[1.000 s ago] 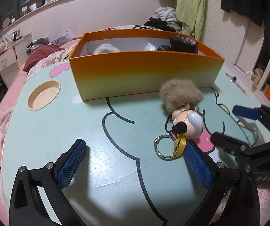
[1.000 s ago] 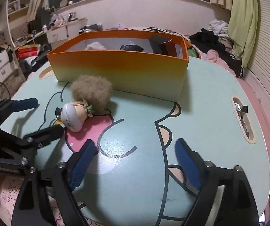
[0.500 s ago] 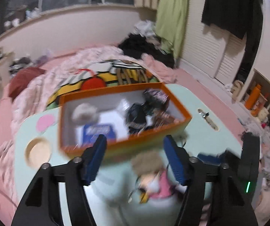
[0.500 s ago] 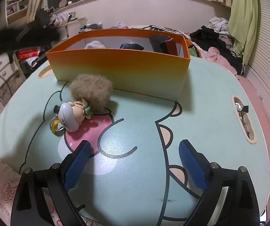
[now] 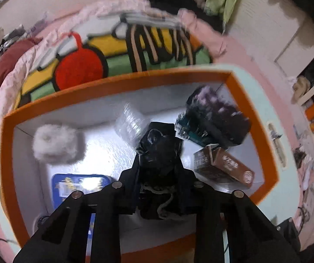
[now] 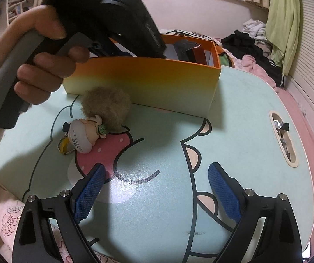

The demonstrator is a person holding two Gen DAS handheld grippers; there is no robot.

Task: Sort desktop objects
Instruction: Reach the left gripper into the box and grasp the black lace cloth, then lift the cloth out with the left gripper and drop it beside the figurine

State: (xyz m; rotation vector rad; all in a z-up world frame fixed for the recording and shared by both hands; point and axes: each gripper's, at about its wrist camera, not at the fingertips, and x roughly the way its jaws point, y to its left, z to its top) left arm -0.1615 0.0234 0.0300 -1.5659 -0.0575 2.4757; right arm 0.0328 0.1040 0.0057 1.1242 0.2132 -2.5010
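Orange box sits under the left gripper, whose jaws have just been closing and now pinch a black bag inside it. Right gripper hangs wide, empty. Likely next: lifting the doll off the mint desk, just before the box. Cluttered bedroom, bed behind.

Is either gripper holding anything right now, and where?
Left gripper appears shut on the black crumpled bag, pinching its middle; grip not certain. Right gripper open, empty.

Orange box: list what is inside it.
The orange box holds a white fluffy ball, blue tin, clear plastic piece, brown carton, dark purple-patterned item and black bundle. The left claw covers the near floor.
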